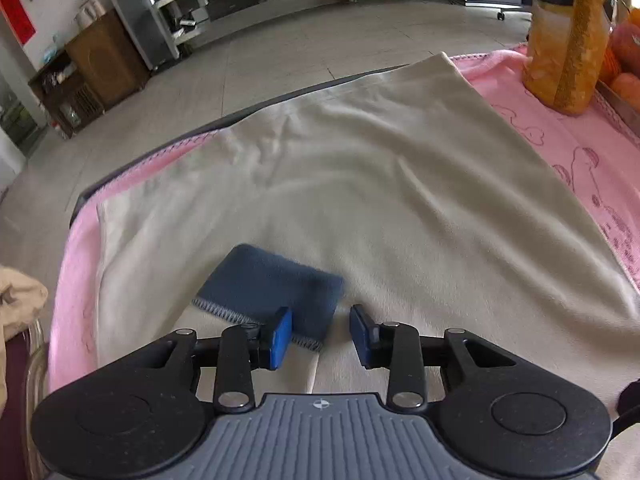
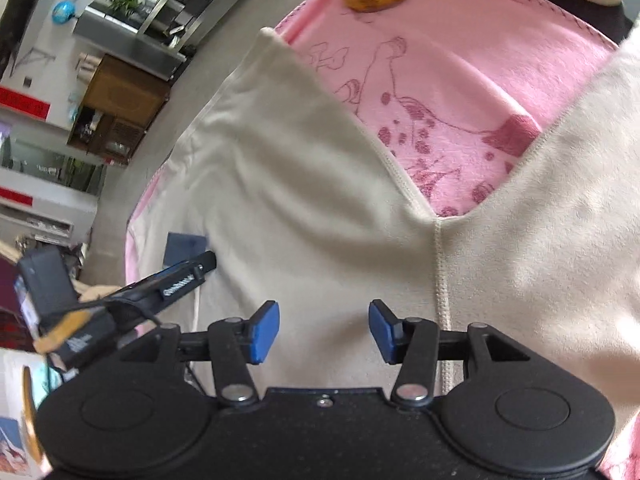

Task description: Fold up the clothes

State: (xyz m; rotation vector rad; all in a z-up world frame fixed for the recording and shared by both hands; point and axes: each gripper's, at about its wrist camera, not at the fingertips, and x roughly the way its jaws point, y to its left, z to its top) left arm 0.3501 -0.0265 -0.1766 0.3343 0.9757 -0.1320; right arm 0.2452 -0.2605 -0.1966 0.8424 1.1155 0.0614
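Both our tongs gape empty; the blue cloth [image 1: 272, 288] lies just ahead-left of the left tongs [image 1: 320, 336], lower centre, nearer than the right tongs [image 2: 324, 330].

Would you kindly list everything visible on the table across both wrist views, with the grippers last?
Cream garment: one, off-white, spread across the pink towel.
Blue cloth: one, dark blue, small, lying on the garment near the left gripper.
Pink towel: one, pink with printed drawings, covering the table.
Yellow packet: one, yellow-orange, upright at the far right.
Oranges: a few, orange, in a tray beside the packet.
Left gripper: one, black with blue pads, open.
Right gripper: one, black with blue pads, open.
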